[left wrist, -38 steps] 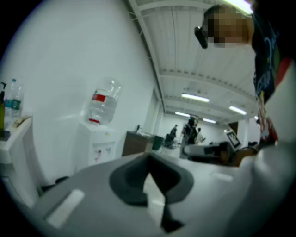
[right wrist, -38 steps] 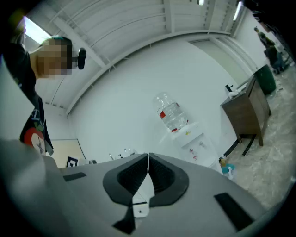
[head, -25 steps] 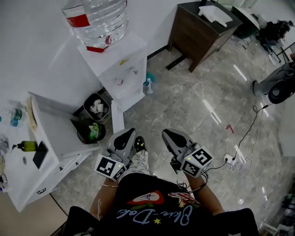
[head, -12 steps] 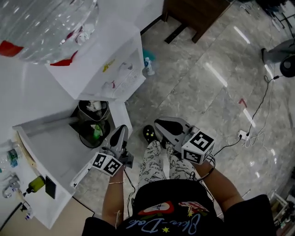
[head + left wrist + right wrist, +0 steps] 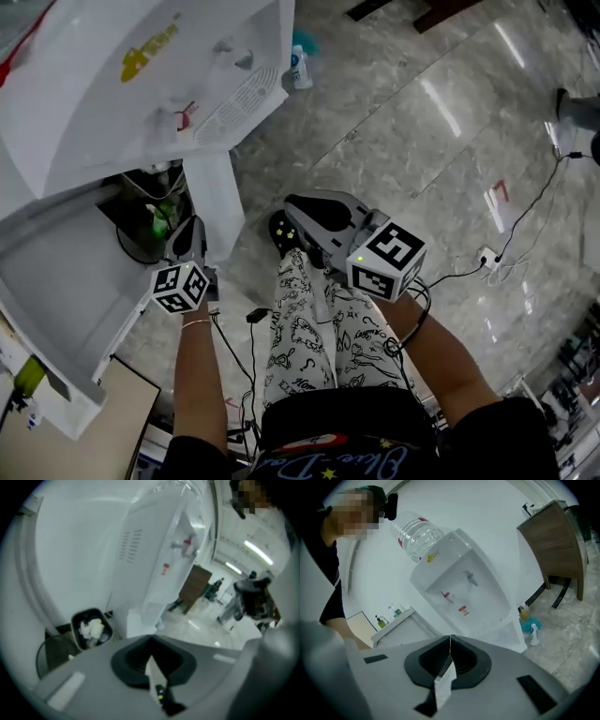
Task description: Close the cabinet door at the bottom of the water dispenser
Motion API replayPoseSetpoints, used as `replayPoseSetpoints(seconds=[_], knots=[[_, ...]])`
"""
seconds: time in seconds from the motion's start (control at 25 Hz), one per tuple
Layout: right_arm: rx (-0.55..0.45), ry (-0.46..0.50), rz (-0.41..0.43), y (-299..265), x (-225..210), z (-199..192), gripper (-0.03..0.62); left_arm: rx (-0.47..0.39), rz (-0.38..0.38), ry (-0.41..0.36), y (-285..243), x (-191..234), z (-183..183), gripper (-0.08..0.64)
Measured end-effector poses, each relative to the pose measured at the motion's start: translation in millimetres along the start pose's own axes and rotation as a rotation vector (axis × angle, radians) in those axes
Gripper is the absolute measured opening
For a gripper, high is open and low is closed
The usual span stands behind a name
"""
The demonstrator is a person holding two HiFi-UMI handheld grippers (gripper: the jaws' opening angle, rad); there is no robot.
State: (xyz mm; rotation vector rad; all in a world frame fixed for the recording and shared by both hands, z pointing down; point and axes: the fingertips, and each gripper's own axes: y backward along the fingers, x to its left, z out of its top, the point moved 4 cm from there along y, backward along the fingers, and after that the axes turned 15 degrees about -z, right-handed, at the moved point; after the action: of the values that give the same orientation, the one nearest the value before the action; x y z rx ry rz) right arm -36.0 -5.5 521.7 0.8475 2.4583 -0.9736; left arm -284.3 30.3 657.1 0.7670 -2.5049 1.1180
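Below, the white cabinet door [image 5: 218, 199] juts open from the water dispenser [image 5: 159, 84]. The left gripper [image 5: 191, 234], just beside it, and the right gripper [image 5: 298, 214] have their jaws pressed together, both empty.

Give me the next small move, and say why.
Probably bring the left tool onto the open cabinet door and push it toward the water dispenser: the door stands out from the base, and that tool, shut and empty, is right beside it.
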Motion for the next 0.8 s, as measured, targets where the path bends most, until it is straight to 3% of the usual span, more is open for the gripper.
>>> replayPoseSetpoints(seconds=[0.16,0.36,0.56,0.8], knots=[[0.038,-0.006,0.03,-12,-4,-20,0.017,0.097,0.127,0.071,2,45,-45,-0.003],[0.055,0.012,0.012,-14,-5,-33,0.017,0.227,0.115,0.036,0,49,-83,-0.003],[0.038,-0.023,0.014,-16,-9,-33,0.015,0.17,0.139,0.076,1,43,-91,-0.003],[0.015,-0.026,-0.015,-29,-25,-34,0.017,0.147,0.09,0.117,-22,22,-90,-0.003]])
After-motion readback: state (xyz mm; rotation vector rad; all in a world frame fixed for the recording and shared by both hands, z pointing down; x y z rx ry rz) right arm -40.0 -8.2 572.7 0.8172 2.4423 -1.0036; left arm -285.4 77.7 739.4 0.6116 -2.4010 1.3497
